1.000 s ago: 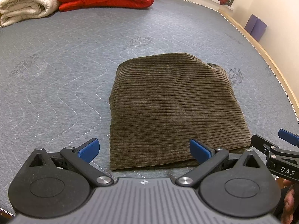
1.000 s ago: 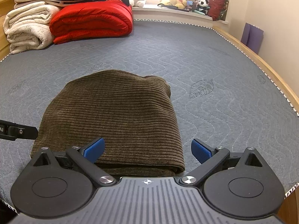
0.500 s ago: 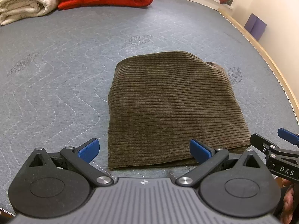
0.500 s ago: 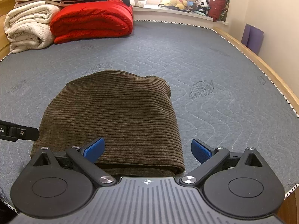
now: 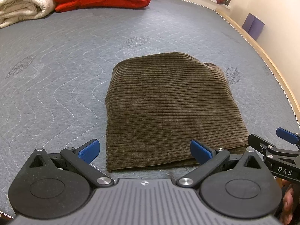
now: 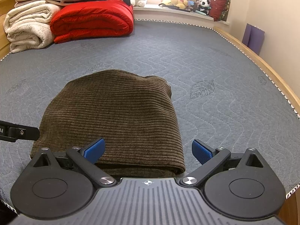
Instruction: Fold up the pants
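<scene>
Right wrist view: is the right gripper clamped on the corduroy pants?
No. The right gripper is open, its blue pads spread wide, and the folded brown corduroy pants lie free on the mattress.

Both wrist cams low, close, facing up the mattress point(image 5: 56, 71); both share folded pants point(image 6: 112, 116).

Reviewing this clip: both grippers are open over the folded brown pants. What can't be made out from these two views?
- Pants: the layers and waistband are tucked inside the fold in both views, so the fold count is unknown.
- Near edge of the pants: partly behind the right hand-held gripper body in the right wrist view.
- Left hand-held gripper: cut off by the left frame edge in the right wrist view.
- Plush toys: too small and glare-washed to identify.
</scene>
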Motion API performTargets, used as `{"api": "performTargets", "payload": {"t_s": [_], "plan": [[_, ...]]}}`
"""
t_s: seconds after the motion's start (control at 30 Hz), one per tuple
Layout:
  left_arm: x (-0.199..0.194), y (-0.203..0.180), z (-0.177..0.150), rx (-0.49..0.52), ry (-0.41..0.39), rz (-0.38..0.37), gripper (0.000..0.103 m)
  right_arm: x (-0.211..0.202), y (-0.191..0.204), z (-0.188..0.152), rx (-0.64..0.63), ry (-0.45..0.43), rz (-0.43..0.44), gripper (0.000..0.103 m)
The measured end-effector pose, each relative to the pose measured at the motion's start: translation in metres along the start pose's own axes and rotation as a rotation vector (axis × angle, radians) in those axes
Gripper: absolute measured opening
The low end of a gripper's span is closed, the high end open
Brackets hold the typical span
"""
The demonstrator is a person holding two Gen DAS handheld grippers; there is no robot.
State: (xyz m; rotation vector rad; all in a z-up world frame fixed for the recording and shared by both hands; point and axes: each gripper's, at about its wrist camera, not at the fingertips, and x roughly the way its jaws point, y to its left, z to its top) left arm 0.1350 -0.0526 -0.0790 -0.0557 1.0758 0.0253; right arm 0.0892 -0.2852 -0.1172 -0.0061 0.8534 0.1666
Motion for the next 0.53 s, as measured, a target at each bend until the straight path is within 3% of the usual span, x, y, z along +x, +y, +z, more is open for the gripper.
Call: {"api": "performTargets", "payload": {"t_s": [0.53], "plan": [[-0.0043, -0.0028, 0.0003, 0.020, -0.021, -0.020, 0.103, 0.0026, -0.0004, -0.0012, -0.001, 0.010, 0.000, 0.099]]}}
